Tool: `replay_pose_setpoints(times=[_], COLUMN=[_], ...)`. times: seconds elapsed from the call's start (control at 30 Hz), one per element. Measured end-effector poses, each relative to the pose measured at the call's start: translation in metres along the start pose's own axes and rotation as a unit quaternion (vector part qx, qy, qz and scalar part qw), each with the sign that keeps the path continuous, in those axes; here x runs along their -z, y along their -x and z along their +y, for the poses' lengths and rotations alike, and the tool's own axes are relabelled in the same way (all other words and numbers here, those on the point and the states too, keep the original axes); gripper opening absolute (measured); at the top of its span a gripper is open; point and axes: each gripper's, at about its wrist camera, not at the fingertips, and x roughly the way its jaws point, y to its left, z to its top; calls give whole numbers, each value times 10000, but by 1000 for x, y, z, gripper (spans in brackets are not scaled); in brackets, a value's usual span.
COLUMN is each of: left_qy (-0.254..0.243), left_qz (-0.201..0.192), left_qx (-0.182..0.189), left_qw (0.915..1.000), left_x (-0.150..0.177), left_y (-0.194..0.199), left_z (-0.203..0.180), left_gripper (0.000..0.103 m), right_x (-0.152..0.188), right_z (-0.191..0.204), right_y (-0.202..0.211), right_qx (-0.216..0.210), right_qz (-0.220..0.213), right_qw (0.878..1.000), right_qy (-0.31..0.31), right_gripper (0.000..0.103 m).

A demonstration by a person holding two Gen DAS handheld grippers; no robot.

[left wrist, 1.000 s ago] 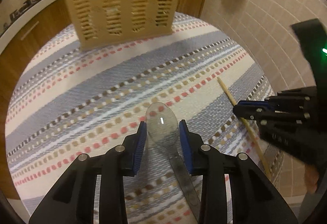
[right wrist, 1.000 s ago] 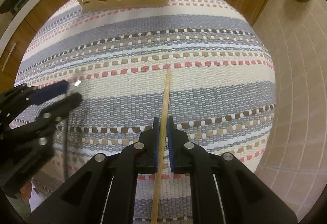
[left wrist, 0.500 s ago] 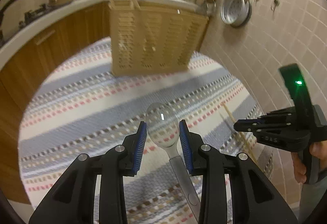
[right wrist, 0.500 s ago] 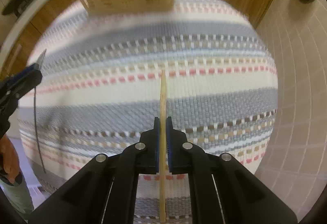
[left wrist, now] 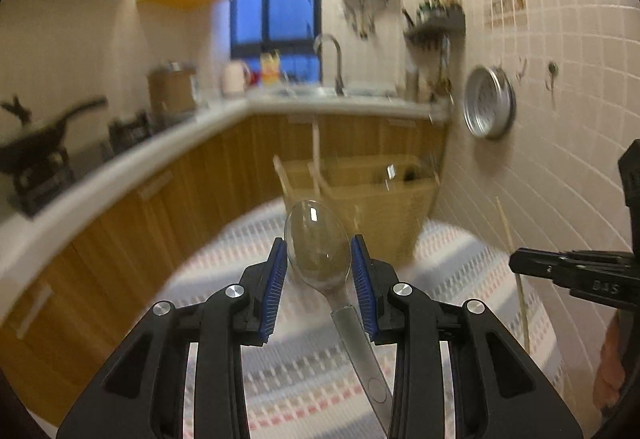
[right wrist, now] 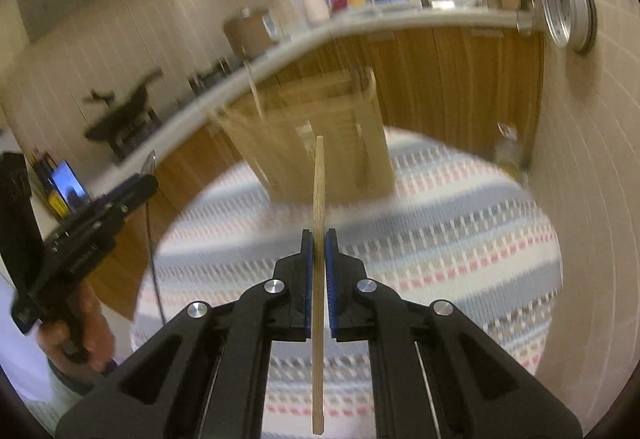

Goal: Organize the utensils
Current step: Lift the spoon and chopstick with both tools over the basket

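My left gripper (left wrist: 319, 259) is shut on a clear plastic spoon (left wrist: 316, 243), its bowl between the blue pads and its handle running back to the lower right. My right gripper (right wrist: 319, 247) is shut on a wooden chopstick (right wrist: 319, 183), which stands upright between the pads. Both are lifted above the striped mat (left wrist: 304, 371). A tan slotted utensil basket (left wrist: 360, 195) stands at the mat's far end, with sticks poking out of its left compartment. The right gripper (left wrist: 516, 265) shows at the right edge of the left wrist view, and the left gripper (right wrist: 148, 179) at the left of the right wrist view.
Wooden cabinets under a white countertop (left wrist: 120, 167) curve around the left and back. A tiled wall (left wrist: 540, 119) with a hanging metal pan (left wrist: 488, 103) closes the right side. A sink tap (left wrist: 332, 59) and a pan on a stove (left wrist: 36, 147) sit on the counter.
Both grippers have risen off the mat and tilted up, carrying the spoon and the chopstick. The basket's open top and the kitchen behind it have come into view.
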Motion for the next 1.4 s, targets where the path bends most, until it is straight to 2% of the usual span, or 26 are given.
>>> replay_pose_setpoints(times=[0.07, 0.27, 0.47, 0.63, 0.73, 0.8, 0.9, 1.07, 1.17, 1.4], left_qy=[34, 349, 442, 538, 492, 406, 241, 276, 328, 386], left_qz=[-269, -896, -1593, -1941, -2023, -2040, -2127, -2052, -2015, -2230], left_qx=[-127, -327, -763, -924, -1030, -987, -1180, -1235, -1208, -1178], left_qw=[9996, 9948, 9833, 9751, 9727, 9731, 9697, 9705, 9714, 9669], left_x=[-14, -55, -94, -124, -130, -131, -125, -113, -108, -103], left_y=[4, 5, 0, -17, -33, -47, -66, -96, -104, -104], left_z=[-1, 4, 3, 10, 13, 14, 14, 23, 27, 32], left_gripper=[31, 31, 31, 31, 31, 31, 31, 31, 31, 31], right_x=[-10, -42, -82, -121, -136, -141, -144, -143, -136, -120], right_z=[2, 10, 9, 22, 29, 31, 34, 35, 36, 45], right_y=[5, 13, 20, 11, -5, -18, -42, -81, -97, -116], right_qx=[-51, -135, -208, -58, 6, 54, 151, 407, 534, 882], right_qz=[-361, -1066, -1780, -2386, -2658, -2767, -2858, -2930, -2939, -3073], right_qw=[9993, 9942, 9838, 9710, 9637, 9606, 9578, 9546, 9529, 9424], right_qy=[14, -12, -81, 162, 257, 246, 257, 353, 528, 981], right_gripper=[4, 4, 4, 4, 4, 4, 4, 4, 4, 4])
